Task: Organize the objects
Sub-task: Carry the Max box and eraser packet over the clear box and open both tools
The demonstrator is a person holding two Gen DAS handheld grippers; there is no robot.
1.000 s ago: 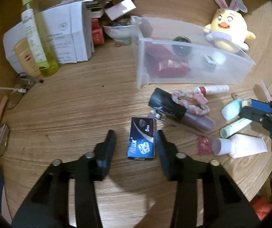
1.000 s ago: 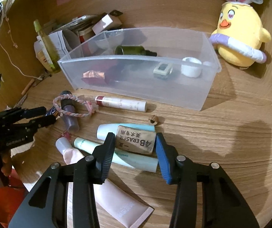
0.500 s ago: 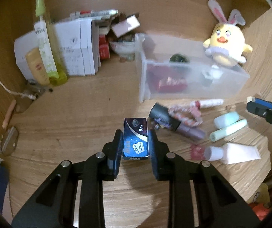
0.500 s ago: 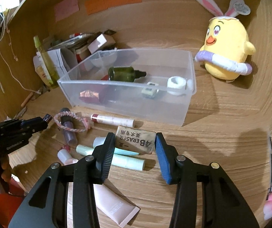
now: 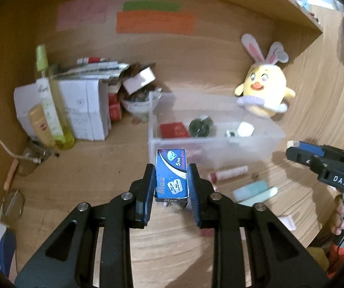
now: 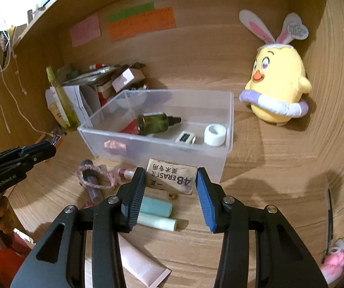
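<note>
My left gripper (image 5: 171, 180) is shut on a small blue "Max" box (image 5: 171, 175) and holds it above the desk, in front of the clear plastic bin (image 5: 210, 153). My right gripper (image 6: 170, 180) is shut on a tan 4B eraser (image 6: 170, 176), lifted just before the bin's near wall (image 6: 152, 151). The bin holds a green dropper bottle (image 6: 156, 123), a white tape roll (image 6: 215, 132), a small white block and red items. The left gripper also shows in the right wrist view (image 6: 52, 145), the right gripper in the left wrist view (image 5: 292, 148).
On the desk lie teal tubes (image 6: 156, 212), a pink tube (image 6: 140, 261), a braided cord on a dark bottle (image 6: 91, 180) and a lip balm. A yellow plush chick (image 6: 277, 91) stands right of the bin. Boxes, papers and a green bottle (image 5: 52, 100) crowd the back left.
Both grippers rose from the desk with their loads. The left one closed on the blue box and lifted it; the right one lifted the eraser toward the bin.
</note>
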